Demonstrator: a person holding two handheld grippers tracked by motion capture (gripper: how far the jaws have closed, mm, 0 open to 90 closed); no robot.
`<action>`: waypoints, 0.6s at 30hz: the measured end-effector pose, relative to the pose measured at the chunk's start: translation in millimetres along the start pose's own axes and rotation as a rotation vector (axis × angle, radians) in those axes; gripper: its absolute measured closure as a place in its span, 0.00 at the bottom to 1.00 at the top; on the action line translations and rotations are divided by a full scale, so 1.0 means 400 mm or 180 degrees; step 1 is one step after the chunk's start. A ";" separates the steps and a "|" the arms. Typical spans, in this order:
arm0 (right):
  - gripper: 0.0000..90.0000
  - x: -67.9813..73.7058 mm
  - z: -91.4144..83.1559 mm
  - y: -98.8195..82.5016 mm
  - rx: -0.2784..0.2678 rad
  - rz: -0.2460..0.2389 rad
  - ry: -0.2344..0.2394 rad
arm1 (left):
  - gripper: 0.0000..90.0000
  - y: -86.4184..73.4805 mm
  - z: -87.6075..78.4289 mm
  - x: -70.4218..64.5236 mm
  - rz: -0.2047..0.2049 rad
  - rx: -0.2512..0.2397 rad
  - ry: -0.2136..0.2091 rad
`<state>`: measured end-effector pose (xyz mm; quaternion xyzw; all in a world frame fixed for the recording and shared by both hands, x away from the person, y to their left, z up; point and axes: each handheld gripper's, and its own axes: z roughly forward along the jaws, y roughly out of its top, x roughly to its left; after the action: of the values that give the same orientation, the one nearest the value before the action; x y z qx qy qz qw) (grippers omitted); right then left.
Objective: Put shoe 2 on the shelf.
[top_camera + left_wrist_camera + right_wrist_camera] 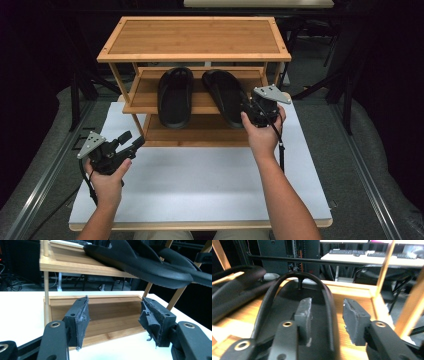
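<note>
Right gripper (325, 322): jaws apart, straddling the right-hand strap (329, 315) of the right flip-flop (226, 97). In the right gripper view the strap runs up between the two pads (355, 320) with a gap on either side; neither pad presses on it. No grip on the shoe at this moment.

Right flip-flop: black, lying sole-down on the middle shelf (145, 90) of the bamboo rack (195, 37), right half of the shelf, heel end overhanging the front edge toward the person. The right hand (262, 132) holds its gripper at that heel end.

Left flip-flop (175, 95): same shelf, just beside the first, apart from it, heel also past the front edge.

Left gripper (131, 141): jaws wide apart, nothing between them. It sits over the white table top (200, 180), near the rack's front left corner, pointing at the bottom shelf (110, 315). Left gripper view shows that shelf bare, both shoes overhead.

Rack stands at the far side of the white table top.
</note>
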<state>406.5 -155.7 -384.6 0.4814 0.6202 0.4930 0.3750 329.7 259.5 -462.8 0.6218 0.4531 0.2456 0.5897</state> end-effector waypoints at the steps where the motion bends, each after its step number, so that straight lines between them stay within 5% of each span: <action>1: 0.63 -0.003 -0.009 0.000 0.0005 -0.0066 0.0002 | 0.44 0.001 0.002 -0.001 0.0005 0.0001 -0.0001; 9: 0.55 -0.046 -0.073 -0.002 0.0013 0.0029 0.0258 | 0.44 0.033 0.024 -0.010 0.0018 -0.0016 -0.0016; 18: 0.53 -0.052 -0.085 -0.036 0.0131 0.0179 0.0402 | 0.40 0.096 0.106 -0.039 -0.0042 0.0064 -0.0100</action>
<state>376.4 -185.0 -390.8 0.4741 0.6389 0.5198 0.3110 368.6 228.6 -430.4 0.6285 0.4502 0.2274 0.5921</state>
